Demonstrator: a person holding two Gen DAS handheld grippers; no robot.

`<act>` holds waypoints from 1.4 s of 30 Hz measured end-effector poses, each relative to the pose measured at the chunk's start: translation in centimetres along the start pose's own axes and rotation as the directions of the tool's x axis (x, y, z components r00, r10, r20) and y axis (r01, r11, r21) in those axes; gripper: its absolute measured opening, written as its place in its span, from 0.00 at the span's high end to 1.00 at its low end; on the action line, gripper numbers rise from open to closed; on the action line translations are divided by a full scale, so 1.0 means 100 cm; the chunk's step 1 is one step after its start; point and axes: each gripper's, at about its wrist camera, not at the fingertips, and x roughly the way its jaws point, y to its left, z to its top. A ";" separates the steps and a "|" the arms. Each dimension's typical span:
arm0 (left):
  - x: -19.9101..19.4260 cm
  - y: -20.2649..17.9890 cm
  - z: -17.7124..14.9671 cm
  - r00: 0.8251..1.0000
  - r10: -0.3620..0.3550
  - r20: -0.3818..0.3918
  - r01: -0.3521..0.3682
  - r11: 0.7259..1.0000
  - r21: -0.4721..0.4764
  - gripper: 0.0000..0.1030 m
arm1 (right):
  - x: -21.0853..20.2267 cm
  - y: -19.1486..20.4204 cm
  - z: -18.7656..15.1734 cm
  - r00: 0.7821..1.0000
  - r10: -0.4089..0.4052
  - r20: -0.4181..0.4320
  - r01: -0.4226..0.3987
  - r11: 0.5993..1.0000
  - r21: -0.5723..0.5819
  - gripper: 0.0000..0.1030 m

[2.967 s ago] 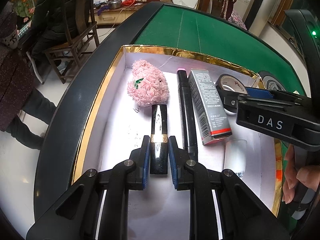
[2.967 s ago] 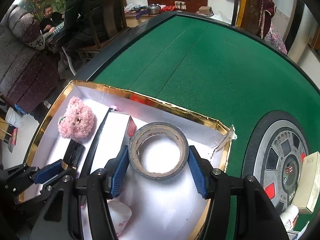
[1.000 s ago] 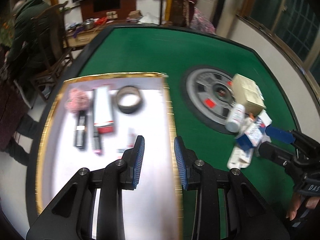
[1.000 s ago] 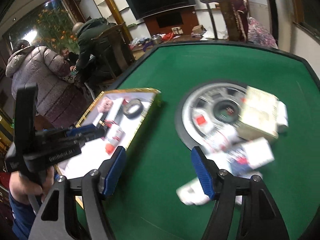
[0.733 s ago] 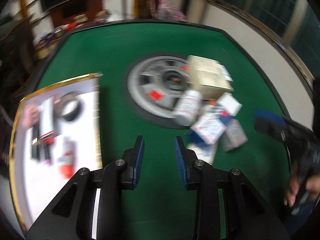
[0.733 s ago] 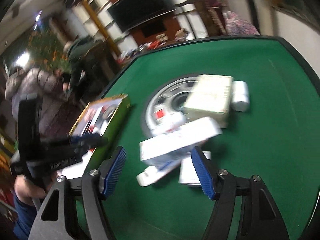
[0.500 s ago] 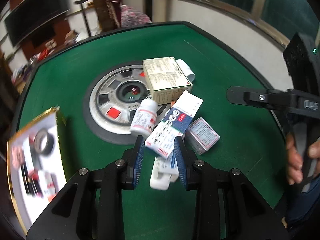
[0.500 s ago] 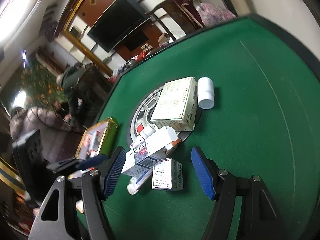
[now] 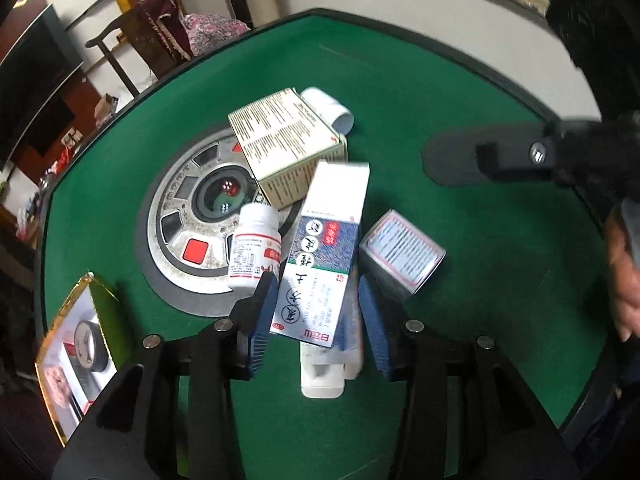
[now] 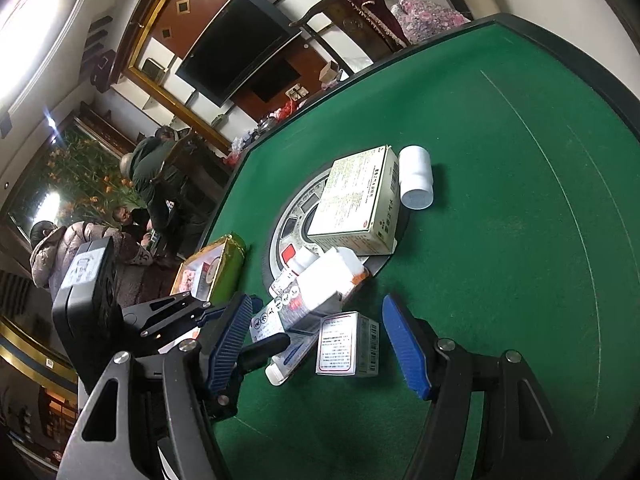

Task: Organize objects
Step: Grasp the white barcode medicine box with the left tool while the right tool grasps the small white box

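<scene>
Cardboard carton (image 9: 320,256), long, rectangular, glossy print, on green felt (image 9: 460,92).

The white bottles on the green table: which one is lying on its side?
The plain white bottle behind the large beige box lies on its side, its round end showing. The red-labelled bottle by the long blue-and-white box stands upright.

Chinese characters on long blue-white box (image 9: 320,264), otherwise print illegible
</scene>
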 end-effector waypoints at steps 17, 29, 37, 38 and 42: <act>0.002 0.029 -0.044 0.999 -0.032 0.028 0.040 0.929 -0.368 0.68 | 0.028 0.011 -0.019 0.984 -0.163 -0.075 0.153 0.980 -0.127 0.34; 0.003 0.050 -0.070 0.999 -0.010 0.031 0.023 0.886 -0.463 0.67 | 0.053 0.007 -0.038 0.955 -0.283 -0.085 0.262 0.944 -0.199 0.48; 0.011 0.062 -0.081 0.988 -0.043 0.149 0.113 0.856 -0.504 0.68 | 0.029 0.013 -0.035 0.960 -0.278 0.041 0.279 0.920 -0.275 0.66; 0.011 0.063 -0.081 0.988 -0.048 0.148 0.117 0.856 -0.503 0.68 | 0.028 0.014 -0.036 0.956 -0.290 0.048 0.292 0.913 -0.287 0.66; 0.017 0.062 -0.079 0.991 -0.045 0.128 0.104 0.862 -0.496 0.68 | 0.038 0.012 -0.037 0.945 -0.325 0.029 0.319 0.899 -0.301 0.66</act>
